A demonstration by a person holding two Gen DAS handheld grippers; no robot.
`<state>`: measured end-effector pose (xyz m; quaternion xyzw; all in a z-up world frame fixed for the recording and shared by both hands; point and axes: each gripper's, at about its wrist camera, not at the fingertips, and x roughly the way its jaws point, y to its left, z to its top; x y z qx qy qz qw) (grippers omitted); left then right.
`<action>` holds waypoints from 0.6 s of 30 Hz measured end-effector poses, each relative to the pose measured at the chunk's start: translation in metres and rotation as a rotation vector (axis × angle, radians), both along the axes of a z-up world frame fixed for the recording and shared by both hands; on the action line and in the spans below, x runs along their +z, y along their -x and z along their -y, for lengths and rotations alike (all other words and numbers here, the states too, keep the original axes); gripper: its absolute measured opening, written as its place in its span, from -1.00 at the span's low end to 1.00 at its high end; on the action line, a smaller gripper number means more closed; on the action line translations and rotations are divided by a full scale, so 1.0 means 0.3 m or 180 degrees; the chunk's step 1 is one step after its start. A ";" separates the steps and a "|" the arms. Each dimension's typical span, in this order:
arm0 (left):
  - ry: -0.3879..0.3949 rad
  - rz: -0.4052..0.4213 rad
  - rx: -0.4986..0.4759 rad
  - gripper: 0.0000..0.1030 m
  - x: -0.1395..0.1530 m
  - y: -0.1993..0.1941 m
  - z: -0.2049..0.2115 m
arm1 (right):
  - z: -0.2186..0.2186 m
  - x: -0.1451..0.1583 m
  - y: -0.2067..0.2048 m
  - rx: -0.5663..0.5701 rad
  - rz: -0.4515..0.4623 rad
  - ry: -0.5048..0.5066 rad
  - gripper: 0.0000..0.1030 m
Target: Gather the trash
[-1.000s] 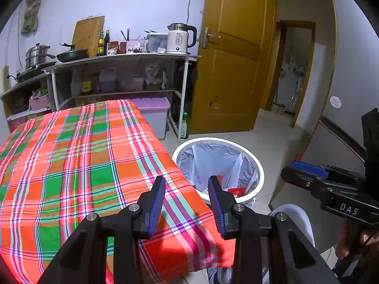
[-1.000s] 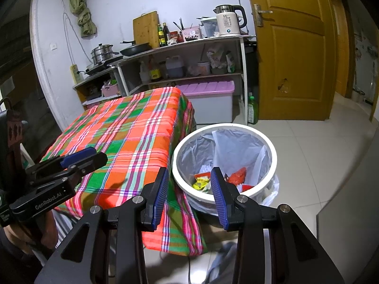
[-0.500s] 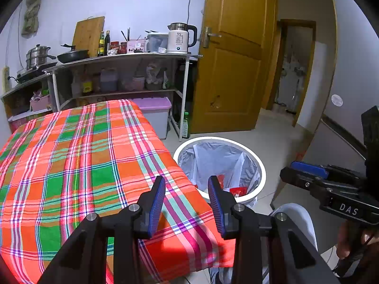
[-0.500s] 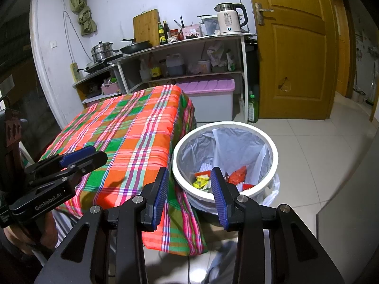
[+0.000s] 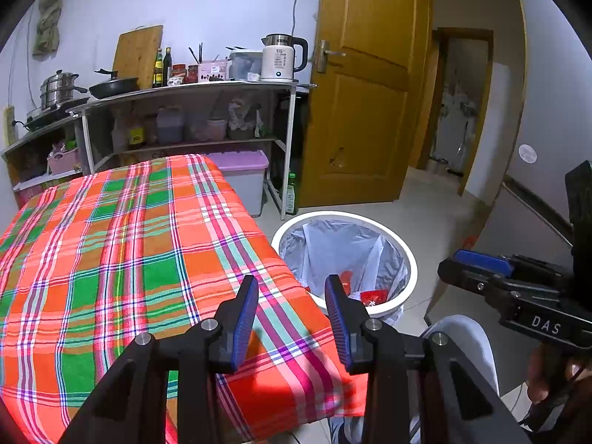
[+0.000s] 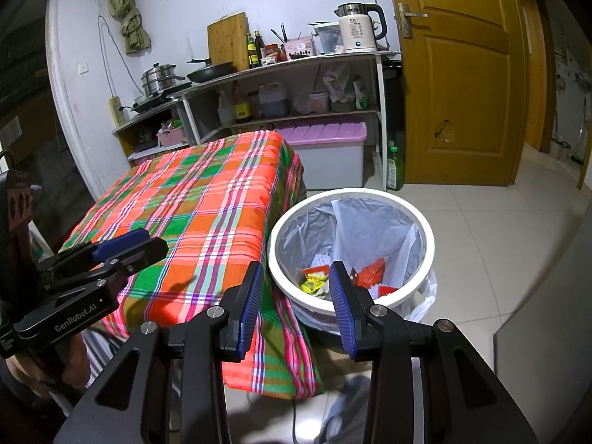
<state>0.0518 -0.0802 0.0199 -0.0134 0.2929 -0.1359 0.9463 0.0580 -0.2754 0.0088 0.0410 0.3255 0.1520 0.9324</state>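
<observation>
- Plainly, the left gripper [image 5: 290, 301] hangs with its blue-padded jaws apart and nothing between them, over the near corner of the plaid tablecloth [image 5: 122, 255].
- Its twin, the right gripper [image 6: 296, 288], is likewise spread and bare, above the bin's near rim.
- Just beside the table stands the white trash bin [image 6: 425, 236], plastic-lined.
- Inside lie wrappers [image 6: 372, 272], red and yellow, probably snack packets.
</observation>
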 end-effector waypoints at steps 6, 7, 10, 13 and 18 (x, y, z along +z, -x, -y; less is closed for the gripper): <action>-0.0016 0.0002 0.0024 -0.28 -0.010 0.005 -0.009 | -0.002 -0.004 -0.001 -0.0001 -0.0011 0.0005 -0.26; -0.0018 0.0005 0.0025 -0.28 -0.009 0.003 -0.007 | -0.001 -0.005 0.000 0.0000 -0.0013 0.0004 -0.26; -0.0038 0.0003 0.0032 -0.28 -0.009 0.000 -0.009 | -0.002 -0.005 -0.002 0.0002 -0.0013 0.0007 -0.26; -0.0055 -0.0012 0.0027 -0.28 -0.008 -0.004 -0.003 | -0.001 -0.009 -0.003 0.0002 -0.0016 0.0008 -0.26; -0.0069 -0.0036 0.0021 -0.28 -0.013 -0.009 -0.001 | -0.002 -0.009 -0.004 0.0004 -0.0020 0.0009 -0.26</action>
